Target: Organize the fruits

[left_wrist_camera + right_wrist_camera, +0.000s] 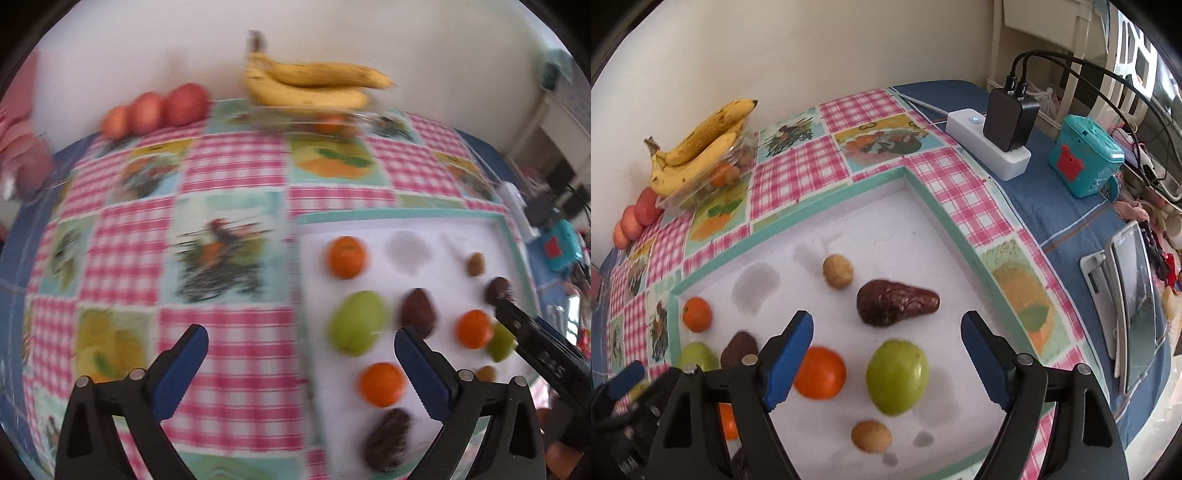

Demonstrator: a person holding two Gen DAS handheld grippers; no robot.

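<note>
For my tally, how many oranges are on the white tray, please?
3: far-left orange; near orange; right orange, beside a green fruit. None appears hidden.

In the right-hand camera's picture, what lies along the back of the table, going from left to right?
Red apples → bananas on a clear fruit container → white power strip with a black charger → teal box.

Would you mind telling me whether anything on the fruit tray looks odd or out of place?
Nothing is spilled or damaged. The white tray has several empty hollows, one by the small orange, and the bananas sit atop a clear container rather than in it.
</note>
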